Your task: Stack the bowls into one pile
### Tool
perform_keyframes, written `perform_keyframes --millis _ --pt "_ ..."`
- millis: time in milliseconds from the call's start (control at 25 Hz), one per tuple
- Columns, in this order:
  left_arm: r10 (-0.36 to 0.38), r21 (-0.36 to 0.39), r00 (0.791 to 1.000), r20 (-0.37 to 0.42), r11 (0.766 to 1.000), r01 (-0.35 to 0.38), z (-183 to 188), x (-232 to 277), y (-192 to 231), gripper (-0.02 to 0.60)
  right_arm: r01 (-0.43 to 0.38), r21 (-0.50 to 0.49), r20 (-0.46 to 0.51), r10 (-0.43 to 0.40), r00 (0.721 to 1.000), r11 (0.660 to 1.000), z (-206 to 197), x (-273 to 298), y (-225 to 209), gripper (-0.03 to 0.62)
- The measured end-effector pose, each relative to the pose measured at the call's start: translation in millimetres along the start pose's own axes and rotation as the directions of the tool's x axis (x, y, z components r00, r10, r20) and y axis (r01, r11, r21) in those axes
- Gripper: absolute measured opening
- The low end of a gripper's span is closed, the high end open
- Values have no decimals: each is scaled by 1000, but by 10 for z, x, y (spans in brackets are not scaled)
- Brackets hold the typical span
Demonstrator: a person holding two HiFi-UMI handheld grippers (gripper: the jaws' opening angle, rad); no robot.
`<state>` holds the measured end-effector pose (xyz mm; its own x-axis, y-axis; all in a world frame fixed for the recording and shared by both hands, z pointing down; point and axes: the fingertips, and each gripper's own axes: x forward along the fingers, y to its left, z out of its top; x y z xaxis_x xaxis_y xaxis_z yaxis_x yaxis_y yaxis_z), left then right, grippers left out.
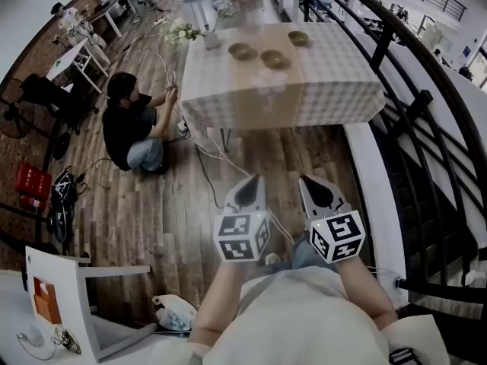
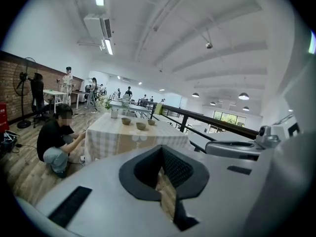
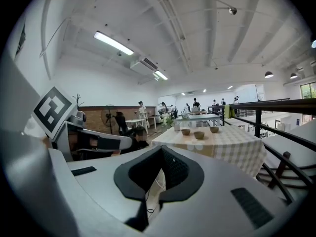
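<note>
Three brownish bowls stand apart on a table [image 1: 335, 74] with a checked cloth, far ahead of me: the left bowl [image 1: 242, 51], the middle bowl [image 1: 275, 58] and the right bowl [image 1: 298, 38]. The same bowls show small in the left gripper view [image 2: 141, 126] and the right gripper view [image 3: 199, 135]. My left gripper [image 1: 249, 179] and right gripper [image 1: 308, 179] are held side by side close to my body, over the wooden floor, well short of the table. Both are shut with nothing between the jaws [image 2: 162, 150] [image 3: 162, 151].
A person [image 1: 133, 128] sits on the floor by the table's left corner, handling a cable. A vase of flowers [image 1: 183, 33] stands at the table's far left. A black railing [image 1: 411, 112] runs along the right. A white chair [image 1: 72, 295] stands at my near left.
</note>
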<state>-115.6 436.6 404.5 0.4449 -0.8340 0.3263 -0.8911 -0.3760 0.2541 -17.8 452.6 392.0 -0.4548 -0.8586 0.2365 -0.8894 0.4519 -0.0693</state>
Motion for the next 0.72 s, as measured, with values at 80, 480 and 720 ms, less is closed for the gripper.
perform_keyframes --millis 80,480,720 --pt "-2 -2 1000 -2 1000 2 -13 4 19 2 -12 -6 1 12 1000 1000 2 30 38 -2" --pt "-16 -20 1000 -3 1000 16 -40 -9 85 2 -11 37 16 10 1000 999 57 44 20 0" --pt "-8 -24 1000 -9 1000 8 -54 79 173 2 -13 37 12 13 1000 999 36 167 -33 0"
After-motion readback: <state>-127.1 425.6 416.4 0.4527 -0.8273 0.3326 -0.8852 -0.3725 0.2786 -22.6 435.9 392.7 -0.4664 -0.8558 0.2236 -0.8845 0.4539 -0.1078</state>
